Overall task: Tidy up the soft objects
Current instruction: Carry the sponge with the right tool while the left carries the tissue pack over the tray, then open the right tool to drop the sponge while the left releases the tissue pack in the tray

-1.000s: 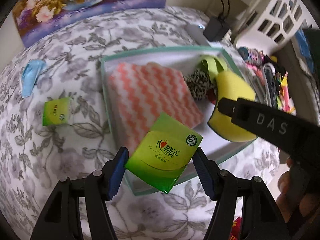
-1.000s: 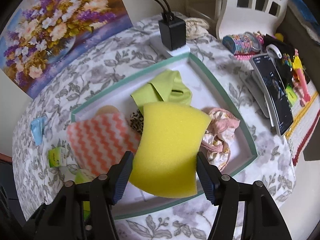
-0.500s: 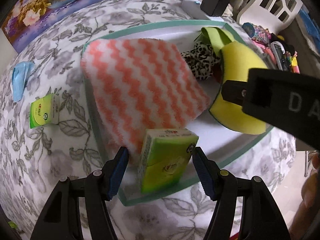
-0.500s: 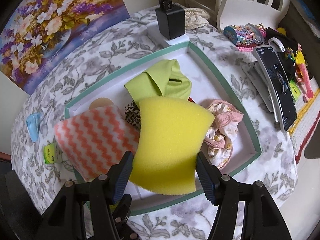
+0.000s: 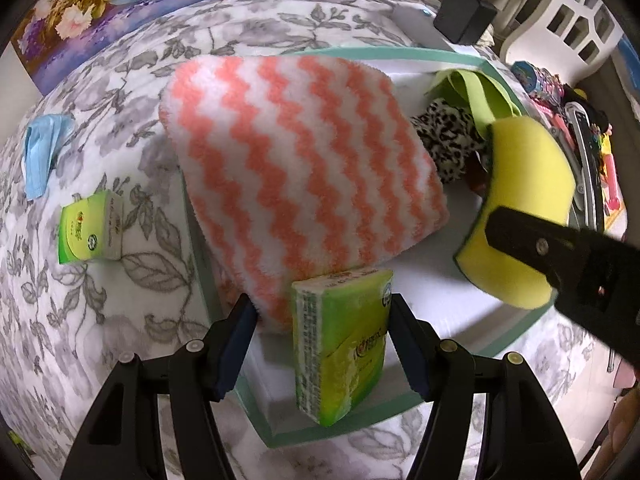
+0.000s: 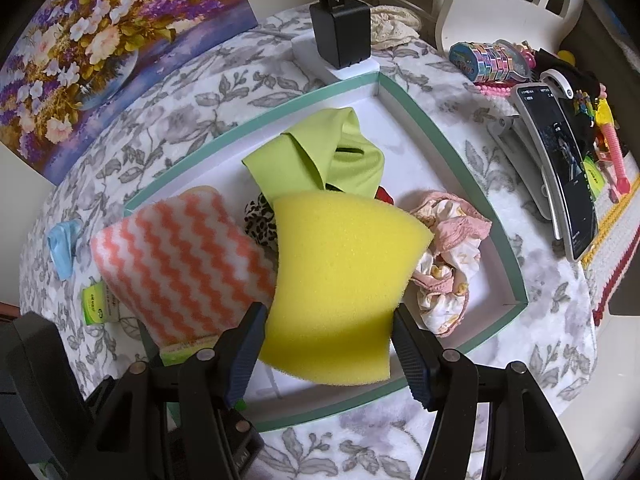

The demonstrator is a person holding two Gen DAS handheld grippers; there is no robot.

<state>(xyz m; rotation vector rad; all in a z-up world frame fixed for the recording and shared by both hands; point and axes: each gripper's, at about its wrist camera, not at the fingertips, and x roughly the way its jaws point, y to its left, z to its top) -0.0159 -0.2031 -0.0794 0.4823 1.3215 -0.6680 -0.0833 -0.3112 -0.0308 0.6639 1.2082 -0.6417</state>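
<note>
Left wrist view
Left gripper (image 5: pixel 320 344): points steeply down over the near left corner of the green-rimmed box (image 5: pixel 404 53); right pad touches the green tissue pack (image 5: pixel 340 344), left pad shows a gap, so the grip cannot be told.
Tissue pack: upright, just near of the coral zigzag cloth (image 5: pixel 296 168).
Second tissue pack (image 5: pixel 90 226): left, outside the box.

Right wrist view
Right gripper (image 6: pixel 326 338): points steeply down, pinching the yellow sponge (image 6: pixel 340 288) above the box's near part.
Pink cloth (image 6: pixel 448 256): right of the sponge.
</note>
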